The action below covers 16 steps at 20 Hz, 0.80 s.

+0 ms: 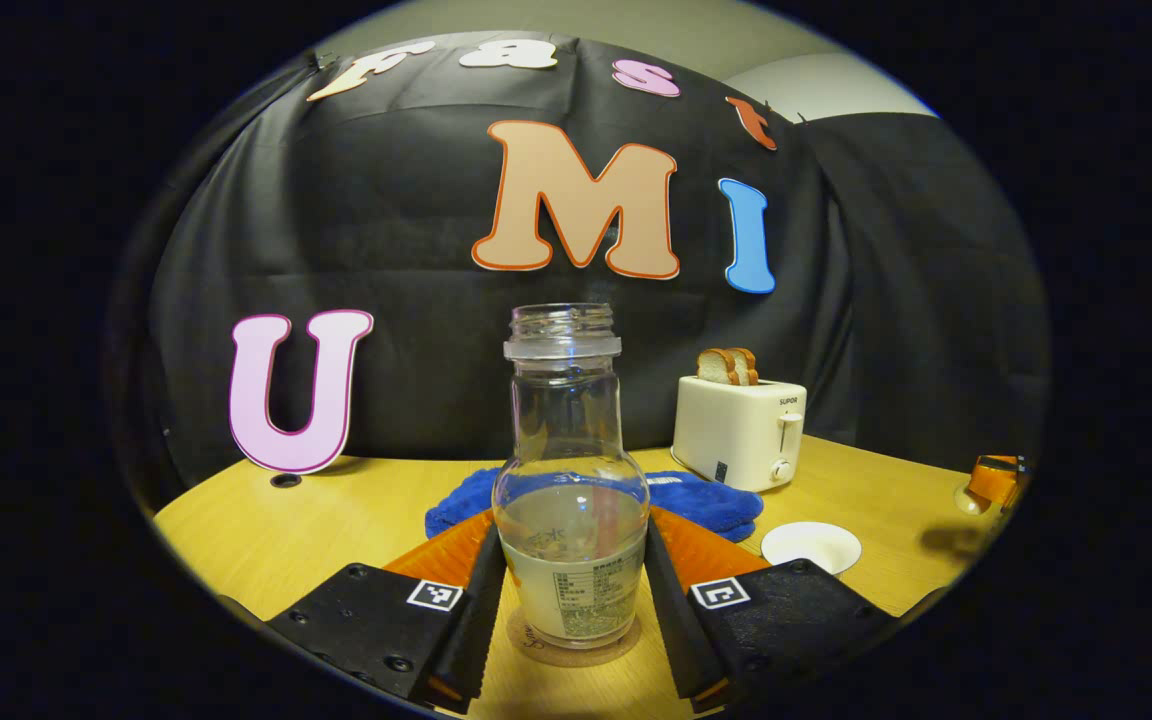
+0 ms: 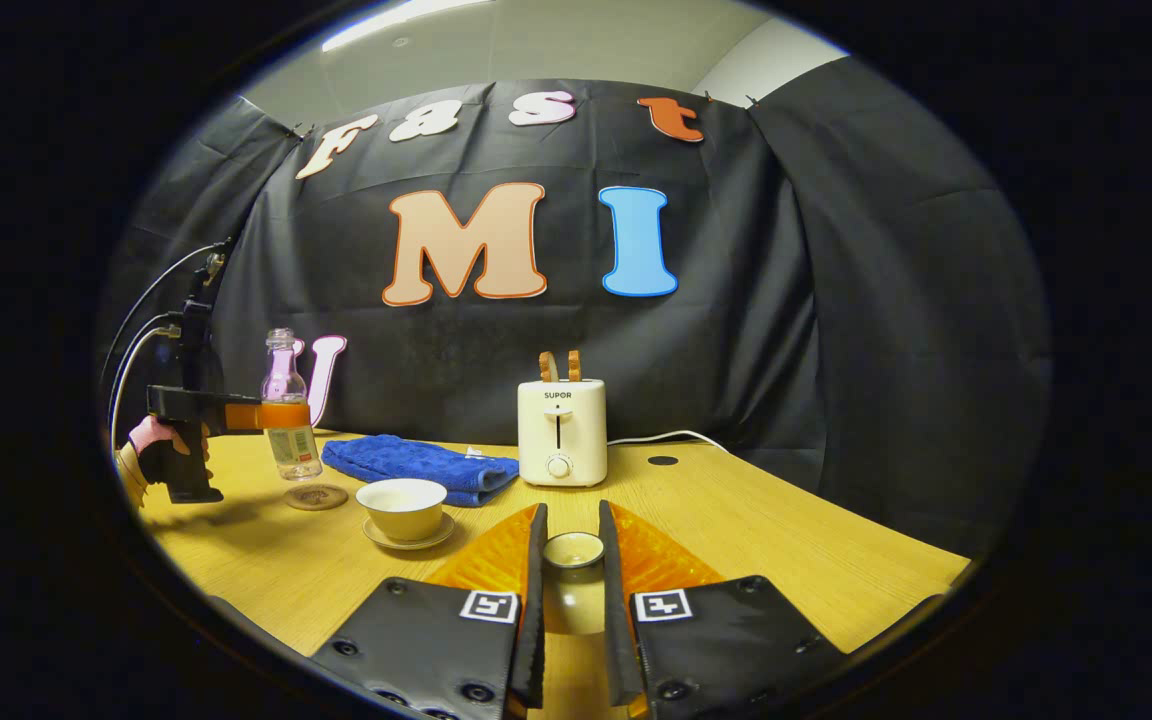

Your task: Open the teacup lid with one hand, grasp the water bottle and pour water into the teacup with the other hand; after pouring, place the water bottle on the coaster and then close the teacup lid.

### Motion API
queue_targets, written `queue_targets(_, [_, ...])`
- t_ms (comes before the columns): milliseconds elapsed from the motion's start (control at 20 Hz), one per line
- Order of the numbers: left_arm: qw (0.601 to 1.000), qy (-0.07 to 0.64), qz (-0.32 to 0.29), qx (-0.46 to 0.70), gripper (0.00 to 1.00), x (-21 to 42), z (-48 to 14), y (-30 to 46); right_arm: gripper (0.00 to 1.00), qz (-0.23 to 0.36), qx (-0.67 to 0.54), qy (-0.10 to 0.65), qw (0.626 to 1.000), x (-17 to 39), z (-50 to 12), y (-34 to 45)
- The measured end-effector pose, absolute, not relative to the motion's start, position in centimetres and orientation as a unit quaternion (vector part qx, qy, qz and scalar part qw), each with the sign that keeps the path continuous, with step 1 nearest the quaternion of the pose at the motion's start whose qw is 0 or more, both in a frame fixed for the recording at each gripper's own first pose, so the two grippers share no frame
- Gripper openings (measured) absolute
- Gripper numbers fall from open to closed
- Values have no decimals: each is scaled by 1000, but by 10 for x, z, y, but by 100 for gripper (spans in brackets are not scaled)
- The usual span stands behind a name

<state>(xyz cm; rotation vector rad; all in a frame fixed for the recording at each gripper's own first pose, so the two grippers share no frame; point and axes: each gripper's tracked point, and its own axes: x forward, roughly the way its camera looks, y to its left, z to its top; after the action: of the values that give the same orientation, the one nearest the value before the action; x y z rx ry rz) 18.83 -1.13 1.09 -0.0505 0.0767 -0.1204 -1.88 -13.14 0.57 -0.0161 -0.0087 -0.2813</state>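
Note:
My left gripper is shut on the clear water bottle, which has no cap, stands upright and is partly filled. Its base hovers just over the round coaster. In the right gripper view the bottle hangs a little above the coaster, with the left gripper and a hand around it. The open teacup sits on its saucer right of the coaster. My right gripper is shut on the knob of the teacup lid, held above the table.
A blue cloth lies behind the teacup, and a white toaster with bread slices stands further right. In the left gripper view the teacup sits to the right of the bottle, the toaster behind it.

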Motion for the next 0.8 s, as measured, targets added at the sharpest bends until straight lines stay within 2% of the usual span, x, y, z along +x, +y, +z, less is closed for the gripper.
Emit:
queue_targets(450, [995, 75, -55, -22, 67, 194, -17, -10, 28, -140, -8, -5, 990, -19, 6, -131])
queue_targets(800, [995, 74, -59, -27, 69, 196, -21, -9, 28, -140, -8, -5, 990, -19, 6, -131])
